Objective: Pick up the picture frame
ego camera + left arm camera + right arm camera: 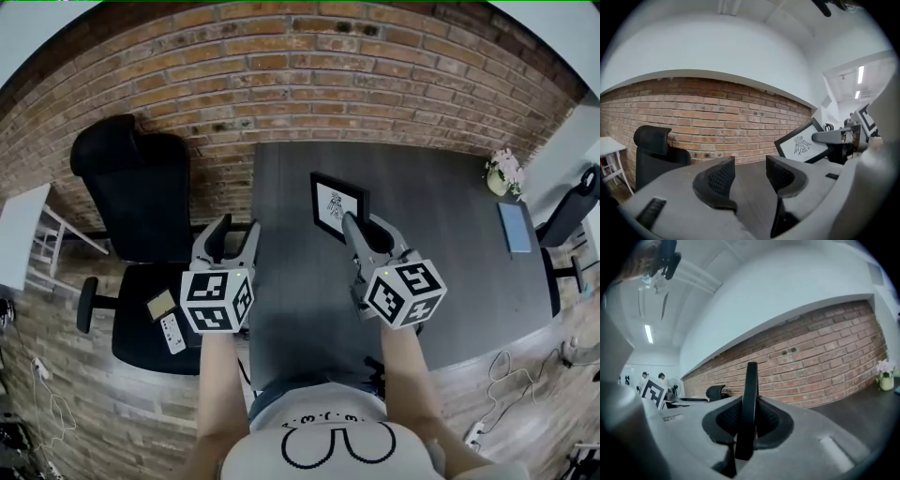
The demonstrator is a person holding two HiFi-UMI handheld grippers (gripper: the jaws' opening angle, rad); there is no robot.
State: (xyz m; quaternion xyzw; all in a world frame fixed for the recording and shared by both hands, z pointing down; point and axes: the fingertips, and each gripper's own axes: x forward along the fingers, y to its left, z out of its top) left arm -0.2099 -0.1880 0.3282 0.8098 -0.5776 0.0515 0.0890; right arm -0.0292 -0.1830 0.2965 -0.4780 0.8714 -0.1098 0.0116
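Note:
The picture frame (337,206) is black-rimmed with a white sheet bearing a small dark drawing. My right gripper (366,232) is shut on its near edge and holds it above the dark table (450,281). In the right gripper view the frame (747,394) stands edge-on, pinched between both pads of the right gripper (747,420). The left gripper view shows the frame (801,144) tilted, off to the right. My left gripper (225,242) hovers over the table's left edge, open with nothing between its fingers (723,177).
A black office chair (141,187) stands left of the table, with a remote and a card (167,319) on its seat. A flower vase (504,173) and a blue notebook (514,228) sit at the table's far right. A brick wall (281,84) runs behind.

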